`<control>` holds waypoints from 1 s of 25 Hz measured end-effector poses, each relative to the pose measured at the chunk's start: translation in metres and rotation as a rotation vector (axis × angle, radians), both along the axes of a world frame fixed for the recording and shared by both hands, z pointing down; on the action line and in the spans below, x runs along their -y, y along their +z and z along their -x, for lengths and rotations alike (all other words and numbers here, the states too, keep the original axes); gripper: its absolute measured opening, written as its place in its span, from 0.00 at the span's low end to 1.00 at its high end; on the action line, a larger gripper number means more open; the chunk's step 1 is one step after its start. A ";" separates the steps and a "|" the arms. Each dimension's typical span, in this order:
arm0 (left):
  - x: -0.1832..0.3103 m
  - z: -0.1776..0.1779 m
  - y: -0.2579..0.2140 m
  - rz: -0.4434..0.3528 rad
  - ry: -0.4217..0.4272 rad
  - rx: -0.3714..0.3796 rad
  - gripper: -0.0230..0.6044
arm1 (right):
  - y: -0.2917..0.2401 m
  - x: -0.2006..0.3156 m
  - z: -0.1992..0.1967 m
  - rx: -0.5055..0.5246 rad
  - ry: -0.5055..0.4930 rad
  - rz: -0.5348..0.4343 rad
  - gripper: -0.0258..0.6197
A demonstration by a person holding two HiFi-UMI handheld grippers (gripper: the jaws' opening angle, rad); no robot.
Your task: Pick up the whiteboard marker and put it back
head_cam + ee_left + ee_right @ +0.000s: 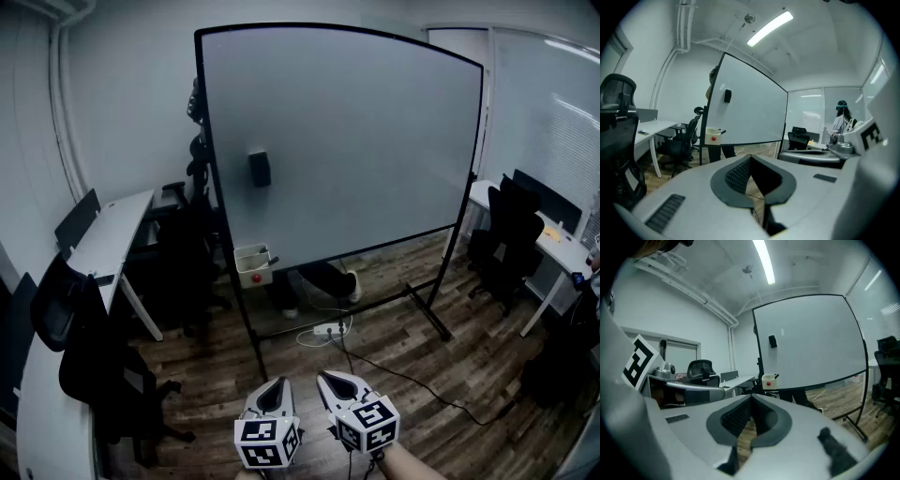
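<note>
Wood floor (403, 337) stretches ahead; low in front I hold my left gripper (274, 384) and right gripper (335, 379) side by side, both pressed together on nothing. Farther off, the marker (721, 131) pokes from a box (253, 266) on the whiteboard (356, 141) frame

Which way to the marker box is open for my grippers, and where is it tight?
Bare wood floor runs from the left gripper and right gripper to the whiteboard, crossed only by a cable and power strip. Tight left of the marker box on the board's lower left: black chairs and a desk.
</note>
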State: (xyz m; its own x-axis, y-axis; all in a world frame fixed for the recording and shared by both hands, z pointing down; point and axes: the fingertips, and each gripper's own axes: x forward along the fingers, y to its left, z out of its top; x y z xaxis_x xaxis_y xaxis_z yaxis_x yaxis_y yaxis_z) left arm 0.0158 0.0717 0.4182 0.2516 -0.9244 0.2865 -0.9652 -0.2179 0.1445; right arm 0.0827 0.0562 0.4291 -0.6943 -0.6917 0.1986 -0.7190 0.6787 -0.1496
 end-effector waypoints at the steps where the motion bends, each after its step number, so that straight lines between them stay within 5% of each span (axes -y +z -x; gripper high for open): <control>1: 0.001 0.001 0.000 0.000 -0.001 0.002 0.06 | -0.001 0.001 -0.001 0.001 0.005 -0.002 0.08; 25: 0.012 0.009 0.008 0.010 -0.012 0.017 0.06 | 0.003 0.005 -0.003 -0.006 0.021 -0.032 0.08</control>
